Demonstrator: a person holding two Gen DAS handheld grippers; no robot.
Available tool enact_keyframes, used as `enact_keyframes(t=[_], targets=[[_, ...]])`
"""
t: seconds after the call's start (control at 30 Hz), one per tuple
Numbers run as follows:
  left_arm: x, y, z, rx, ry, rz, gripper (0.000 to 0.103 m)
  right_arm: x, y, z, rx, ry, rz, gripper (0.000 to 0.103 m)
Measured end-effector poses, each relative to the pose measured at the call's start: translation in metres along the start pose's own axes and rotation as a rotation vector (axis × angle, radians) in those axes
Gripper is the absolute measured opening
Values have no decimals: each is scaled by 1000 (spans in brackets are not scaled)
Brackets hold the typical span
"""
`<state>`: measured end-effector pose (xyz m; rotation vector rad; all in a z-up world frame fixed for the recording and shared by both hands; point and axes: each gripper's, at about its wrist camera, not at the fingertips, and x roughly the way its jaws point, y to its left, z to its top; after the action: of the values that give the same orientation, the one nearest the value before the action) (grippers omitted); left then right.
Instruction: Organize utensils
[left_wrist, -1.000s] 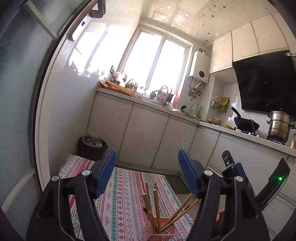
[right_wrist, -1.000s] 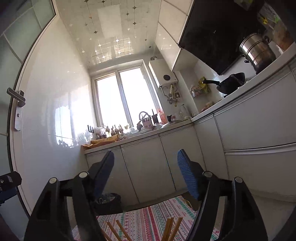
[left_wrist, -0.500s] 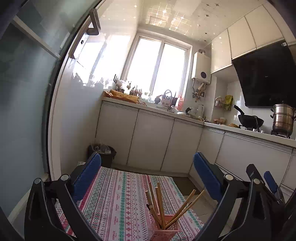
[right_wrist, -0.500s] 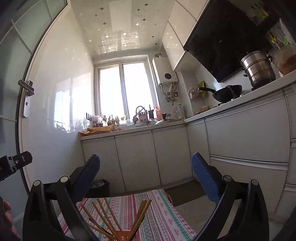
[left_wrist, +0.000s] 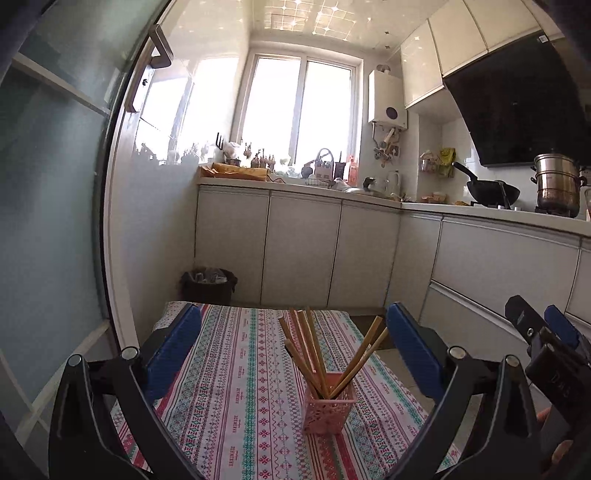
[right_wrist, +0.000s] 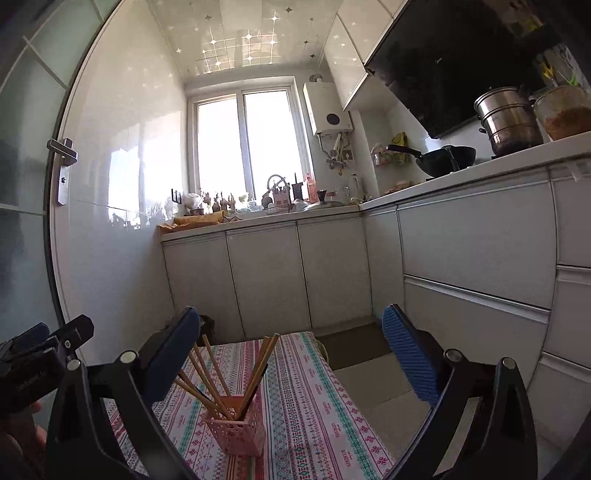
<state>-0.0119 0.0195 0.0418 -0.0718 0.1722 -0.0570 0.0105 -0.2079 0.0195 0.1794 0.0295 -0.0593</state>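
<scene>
A pink lattice holder (left_wrist: 328, 408) (right_wrist: 236, 430) stands on a patterned tablecloth (left_wrist: 236, 376) (right_wrist: 314, 398) with several wooden chopsticks (left_wrist: 314, 350) (right_wrist: 218, 376) fanned out of it. My left gripper (left_wrist: 293, 332) is wide open, back from the holder, nothing between its blue pads. My right gripper (right_wrist: 291, 332) is also wide open and empty, with the holder below and ahead of it. The right gripper's tip (left_wrist: 543, 339) shows at the right edge of the left wrist view. The left gripper's tip (right_wrist: 40, 347) shows at the left edge of the right wrist view.
White kitchen cabinets (left_wrist: 303, 251) and a cluttered countertop (left_wrist: 295, 181) lie beyond the table. A wok (left_wrist: 491, 192) and steel pot (left_wrist: 557, 184) sit on the stove at right. A dark bin (left_wrist: 208, 284) stands by the wall. A glass door (left_wrist: 55, 184) is at left.
Both grippers opened wider and drew back from the holder, which now shows whole on the table. The views have levelled out and tilted down a little.
</scene>
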Motion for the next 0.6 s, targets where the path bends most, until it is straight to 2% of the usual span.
enact_keyframes(t=[0.1, 0.2, 0.3, 0.4, 0.6], targets=[[-6, -4, -7, -4, 22, 0, 96, -7, -6, -6, 0, 11, -13, 96], [-1, -7, -13, -5, 83, 5, 96, -4, -13, -10, 8, 39, -27, 96], [3, -15, -16, 26, 117, 40, 96, 2, -17, -16, -3, 70, -44, 96], [5, -21, -19, 58, 129, 60, 96, 8, -22, -22, 2, 101, -55, 96], [6, -26, -21, 49, 145, 59, 96, 11, -24, -23, -5, 112, -84, 96]])
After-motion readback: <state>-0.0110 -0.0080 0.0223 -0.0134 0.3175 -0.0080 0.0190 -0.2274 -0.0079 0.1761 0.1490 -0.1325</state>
